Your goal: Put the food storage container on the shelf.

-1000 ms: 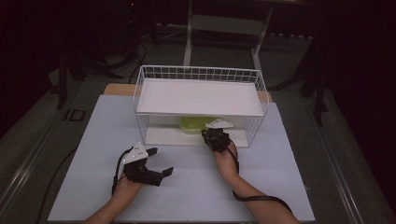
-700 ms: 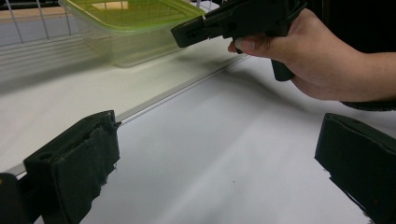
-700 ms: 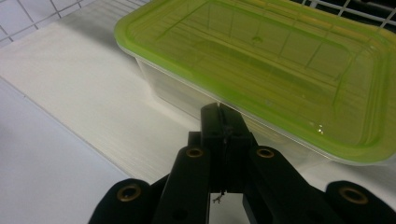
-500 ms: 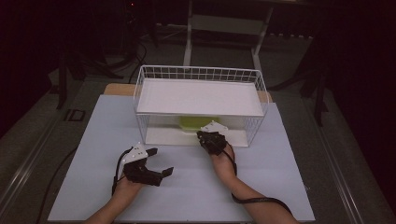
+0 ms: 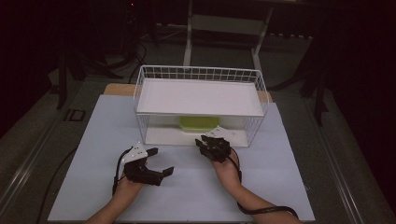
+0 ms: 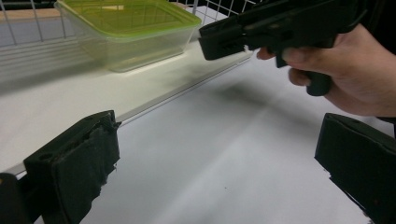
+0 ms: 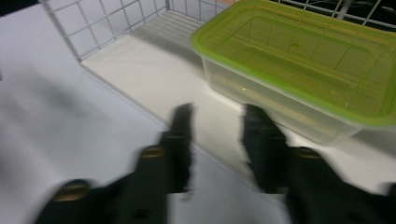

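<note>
A clear plastic container with a green lid (image 5: 198,123) (image 6: 135,28) (image 7: 299,60) stands on the bottom shelf of a white wire rack (image 5: 201,73). My right gripper (image 5: 201,141) (image 7: 218,114) hovers just in front of that shelf, pointing at the container's near corner. Its jaws have just been opening and stand partly open with nothing between them. It also crosses the top of the left gripper view as a black jaw, the right gripper (image 6: 217,39), in a hand. My left gripper (image 5: 162,161) (image 6: 219,158) rests wide open on the mat at the front left, holding nothing.
A white mat (image 5: 93,140) covers the table under the rack and both hands. The rack's upper shelf (image 5: 201,95) is a flat white board roofing the container. Wire walls (image 7: 107,28) close the rack's sides and back. Dark floor and stand legs surround the table.
My right gripper has drawn back a little from the shelf, left and toward the person, and its jaws have parted from shut. The left gripper and the container have stayed put.
</note>
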The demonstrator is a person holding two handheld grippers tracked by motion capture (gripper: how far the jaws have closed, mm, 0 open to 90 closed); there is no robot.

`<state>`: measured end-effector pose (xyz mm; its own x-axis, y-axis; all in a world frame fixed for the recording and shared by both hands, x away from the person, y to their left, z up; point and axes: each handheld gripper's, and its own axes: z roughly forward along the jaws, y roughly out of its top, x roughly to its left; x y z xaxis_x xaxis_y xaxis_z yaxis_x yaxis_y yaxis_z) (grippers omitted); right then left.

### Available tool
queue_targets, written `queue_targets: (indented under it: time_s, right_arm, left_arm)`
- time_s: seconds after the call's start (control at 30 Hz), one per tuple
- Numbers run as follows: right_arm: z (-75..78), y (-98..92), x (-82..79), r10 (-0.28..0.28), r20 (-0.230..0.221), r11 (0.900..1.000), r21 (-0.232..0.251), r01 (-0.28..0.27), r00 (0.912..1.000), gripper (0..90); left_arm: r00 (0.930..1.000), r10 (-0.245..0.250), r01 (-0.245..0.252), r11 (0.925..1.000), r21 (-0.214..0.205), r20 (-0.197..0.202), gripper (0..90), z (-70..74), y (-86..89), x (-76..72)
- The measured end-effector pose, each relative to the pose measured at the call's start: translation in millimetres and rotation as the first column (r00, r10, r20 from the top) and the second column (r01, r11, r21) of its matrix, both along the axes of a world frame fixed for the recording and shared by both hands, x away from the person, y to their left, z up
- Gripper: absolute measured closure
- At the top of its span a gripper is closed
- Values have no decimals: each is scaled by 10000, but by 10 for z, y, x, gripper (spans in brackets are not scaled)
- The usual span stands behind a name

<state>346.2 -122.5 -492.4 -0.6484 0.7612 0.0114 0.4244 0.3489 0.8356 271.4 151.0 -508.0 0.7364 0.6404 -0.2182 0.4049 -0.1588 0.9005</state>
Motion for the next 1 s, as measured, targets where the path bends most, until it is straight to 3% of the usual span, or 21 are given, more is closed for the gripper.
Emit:
queue_targets:
  time_s: [0.07,0.17,0.2,0.23,0.27,0.4,0.43,0.47,0.53,0.7,0.77,0.83,1.0]
  right_arm:
    - [13,-43,-81,32,-53,9999,157,-31,10000,372]
    - [27,-84,-122,344,-364,9990,307,-333,9987,214]
    - [27,-84,-122,344,-364,9990,307,-333,9987,214]
    - [29,-95,-133,490,-367,9982,352,-478,9981,152]
    - [35,-120,-154,625,-127,9979,185,-623,9980,135]
    - [48,-173,-151,774,-213,9968,225,-769,9968,122]
    - [55,-192,-151,797,-199,9965,285,-792,9966,123]
    - [82,-258,-148,918,-348,9937,674,-893,9952,144]
    - [104,-304,-162,1062,-352,9896,1013,-1022,9937,143]
    - [152,-345,-215,1151,-176,9910,705,-1136,9932,145]
    - [170,-365,-242,1200,-105,9905,689,-1190,9927,145]
    - [179,-376,-254,1287,-106,9891,733,-1276,9916,145]
    - [246,-463,-356,1542,-16,9835,962,-1533,9880,145]
  left_arm:
    - [10000,-64,64,10000,42,49,3,9,-23,-12]
    - [9998,-184,184,9998,-8,11,3,19,-38,-13]
    - [9998,-184,184,9998,-8,11,3,19,-38,-13]
    - [9996,-278,278,9996,-19,-5,3,27,-51,-14]
    - [9996,-295,295,9996,-51,4,3,32,-58,-19]
    - [9992,-371,370,9992,116,133,3,62,-84,-32]
    - [9986,-427,417,9987,305,321,3,94,-109,-46]
    - [9982,-498,486,9982,350,340,3,106,-112,-44]
    - [9976,-626,622,9979,158,296,3,128,-112,-37]
    - [9932,-1090,1093,9940,-53,419,3,201,-131,-28]
    - [9905,-1319,1336,9900,-452,395,3,238,-136,-28]
    - [9882,-1467,1491,9870,-599,437,3,280,-143,-39]
    - [9797,-1933,1964,9785,-630,527,3,353,-156,-86]
